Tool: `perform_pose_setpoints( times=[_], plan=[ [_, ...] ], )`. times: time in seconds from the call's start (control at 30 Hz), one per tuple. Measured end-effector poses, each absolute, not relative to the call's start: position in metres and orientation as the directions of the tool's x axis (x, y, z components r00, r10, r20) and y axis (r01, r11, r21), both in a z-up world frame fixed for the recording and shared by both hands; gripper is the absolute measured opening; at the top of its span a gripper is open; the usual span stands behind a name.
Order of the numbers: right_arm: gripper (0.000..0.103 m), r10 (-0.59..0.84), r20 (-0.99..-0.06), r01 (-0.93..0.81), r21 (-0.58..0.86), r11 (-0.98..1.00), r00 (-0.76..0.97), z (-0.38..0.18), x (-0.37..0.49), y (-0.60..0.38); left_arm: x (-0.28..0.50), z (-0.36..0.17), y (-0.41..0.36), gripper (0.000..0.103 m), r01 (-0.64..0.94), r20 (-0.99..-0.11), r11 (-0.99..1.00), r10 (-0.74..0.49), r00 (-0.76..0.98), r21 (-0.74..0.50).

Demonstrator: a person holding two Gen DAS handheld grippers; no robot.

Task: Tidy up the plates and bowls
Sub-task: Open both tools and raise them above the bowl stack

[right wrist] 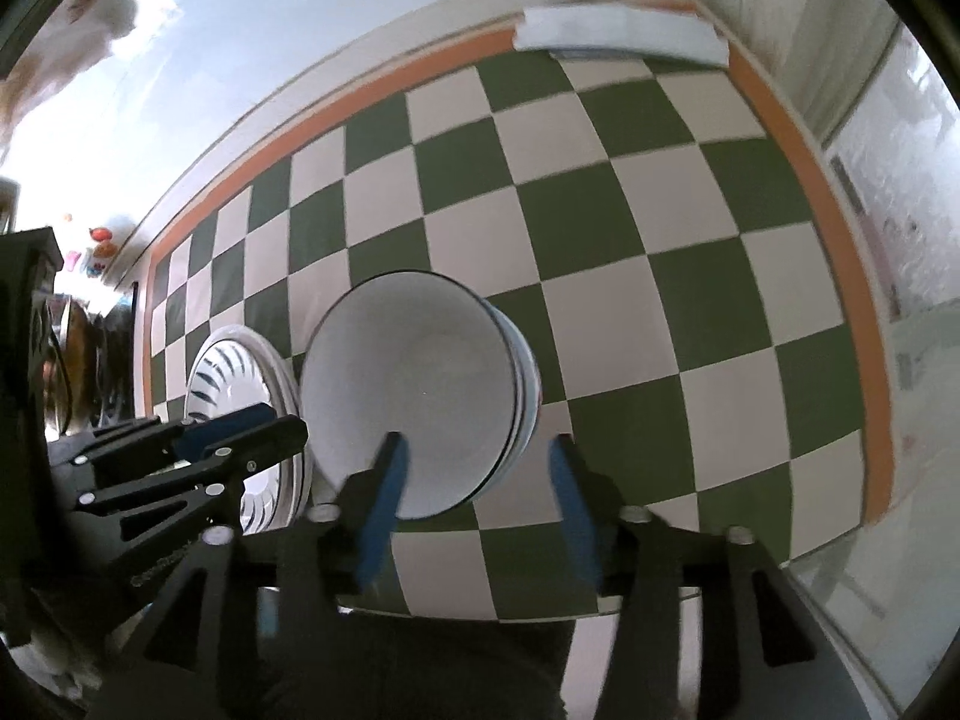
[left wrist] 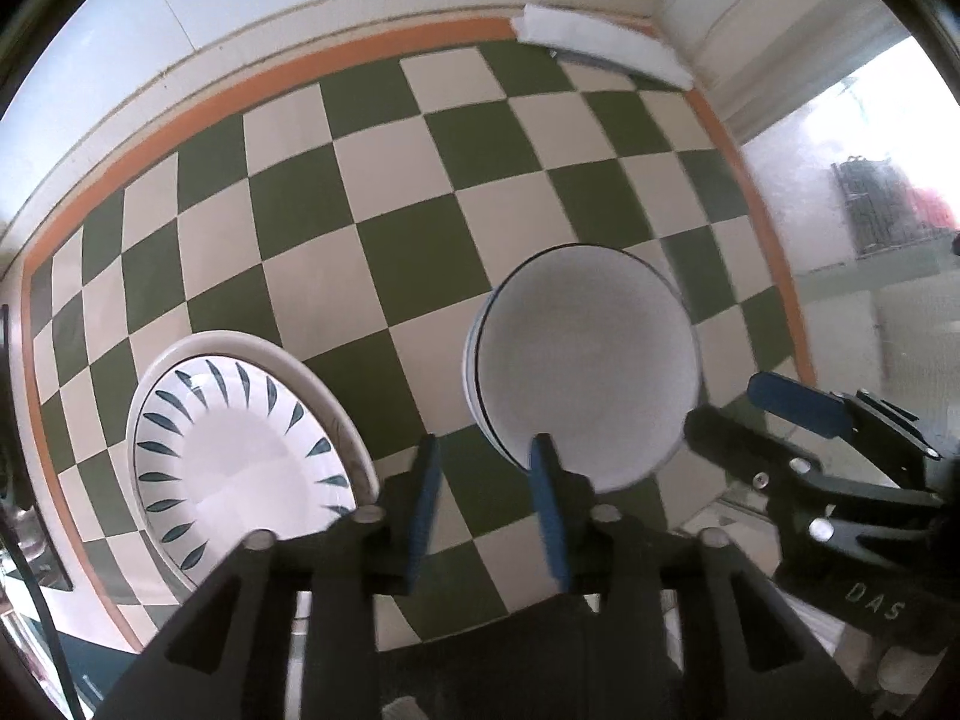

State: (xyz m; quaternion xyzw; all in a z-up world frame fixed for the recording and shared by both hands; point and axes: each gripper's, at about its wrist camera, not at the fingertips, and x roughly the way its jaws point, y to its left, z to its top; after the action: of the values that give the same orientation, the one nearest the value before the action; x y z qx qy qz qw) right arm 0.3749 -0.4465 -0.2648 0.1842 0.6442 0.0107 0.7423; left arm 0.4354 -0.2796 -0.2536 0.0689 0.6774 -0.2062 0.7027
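Both hand-held grippers, left (left wrist: 486, 468) and right (right wrist: 480, 462), hang open and empty over the green-and-white checked cloth (left wrist: 372, 204); stacked white dark-rimmed bowls (left wrist: 585, 360) sit beside stacked leaf-patterned white plates (left wrist: 240, 456).

Glossy ceramic bowls (right wrist: 414, 384), smooth checkered tablecloth (right wrist: 600, 210)

My left gripper (left wrist: 486, 462) hides the near rims of the plates (left wrist: 240, 456) and the stacked bowls (left wrist: 588, 372), and the white folded thing (left wrist: 600, 42) at the mat's far edge is too blurred to name
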Motion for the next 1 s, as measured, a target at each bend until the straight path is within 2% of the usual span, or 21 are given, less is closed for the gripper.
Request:
perform_pose_setpoints(
  times=[0.03, 0.07, 0.1, 0.13, 0.2, 0.3, 0.4, 0.93, 1.0],
  plan=[
    [0.068, 0.252, -0.951, 0.22, 0.289, 0.932, 0.182, -0.261, 0.372, -0.445, 0.433, -0.248, -0.277, 0.04, 0.384, -0.98, 0.905, -0.2, 0.007, -0.182],
    [0.079, 0.25, -0.949, 0.219, 0.29, 0.932, 0.193, -0.256, 0.369, -0.444, 0.431, -0.244, -0.274, 0.046, 0.386, -0.98, 0.906, -0.197, 0.021, -0.174],
    [0.085, 0.246, -0.948, 0.222, 0.289, 0.931, 0.204, -0.251, 0.366, -0.444, 0.429, -0.239, -0.272, 0.064, 0.392, -0.98, 0.906, -0.193, 0.044, -0.161],
    [0.086, 0.241, -0.947, 0.227, 0.287, 0.931, 0.21, -0.247, 0.363, -0.444, 0.428, -0.233, -0.268, 0.077, 0.394, -0.981, 0.909, -0.176, 0.077, -0.133],
    [0.09, 0.224, -0.947, 0.232, 0.276, 0.933, 0.229, -0.236, 0.357, -0.444, 0.428, -0.224, -0.26, 0.086, 0.388, -0.978, 0.913, -0.18, 0.109, -0.125],
    [0.092, 0.205, -0.946, 0.234, 0.265, 0.935, 0.252, -0.221, 0.348, -0.444, 0.425, -0.211, -0.247, 0.087, 0.367, -0.972, 0.922, -0.189, 0.138, -0.127],
    [0.093, 0.178, -0.944, 0.217, 0.242, 0.946, 0.279, -0.199, 0.336, -0.438, 0.419, -0.195, -0.237, 0.097, 0.363, -0.965, 0.924, -0.196, 0.172, -0.123],
    [0.094, 0.133, -0.917, 0.184, 0.214, 0.959, 0.376, -0.128, 0.28, -0.404, 0.373, -0.134, -0.197, 0.098, 0.32, -0.942, 0.933, -0.246, 0.229, -0.166],
    [0.095, 0.133, -0.916, 0.181, 0.215, 0.96, 0.378, -0.123, 0.277, -0.401, 0.37, -0.127, -0.194, 0.102, 0.319, -0.931, 0.933, -0.255, 0.259, -0.167]
  ],
)
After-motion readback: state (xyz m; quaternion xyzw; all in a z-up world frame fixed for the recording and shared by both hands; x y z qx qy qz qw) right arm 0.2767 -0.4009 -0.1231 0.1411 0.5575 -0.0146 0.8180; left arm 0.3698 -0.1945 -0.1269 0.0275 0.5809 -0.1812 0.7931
